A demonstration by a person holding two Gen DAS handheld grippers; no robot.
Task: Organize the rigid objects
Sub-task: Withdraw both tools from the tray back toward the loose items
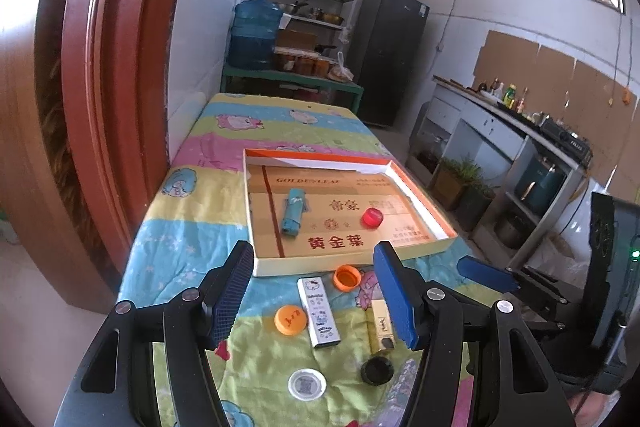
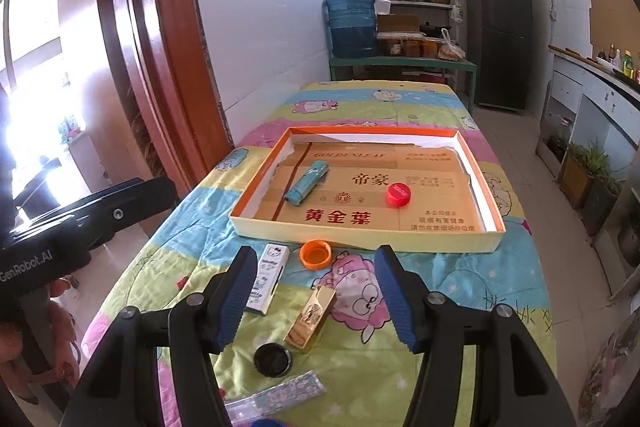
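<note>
A shallow cardboard box lid point(image 1: 316, 269) point(image 2: 360, 233) lies on the cloth-covered table, holding a teal lighter point(image 1: 293, 211) point(image 2: 307, 183) and a red bottle cap point(image 1: 372, 217) point(image 2: 399, 194). In front of it lie an open orange cap point(image 1: 347, 277) point(image 2: 315, 253), a closed orange cap point(image 1: 290, 319), a white cartoon lighter point(image 1: 319, 311) point(image 2: 267, 279), a gold lighter point(image 1: 381, 327) point(image 2: 312, 313), a black cap point(image 1: 376, 370) point(image 2: 273, 359) and a white cap point(image 1: 307, 383). My left gripper point(image 1: 316, 297) hangs open above these, empty. My right gripper point(image 2: 316, 301) is open and empty over the gold lighter.
A patterned strip point(image 2: 280, 397) lies at the table's near edge. A red-brown door frame point(image 1: 104, 87) and white wall stand left of the table. Shelves, a blue water jug point(image 1: 254, 31) and a dark fridge point(image 1: 386, 55) stand beyond. A kitchen counter point(image 1: 520, 123) runs along the right.
</note>
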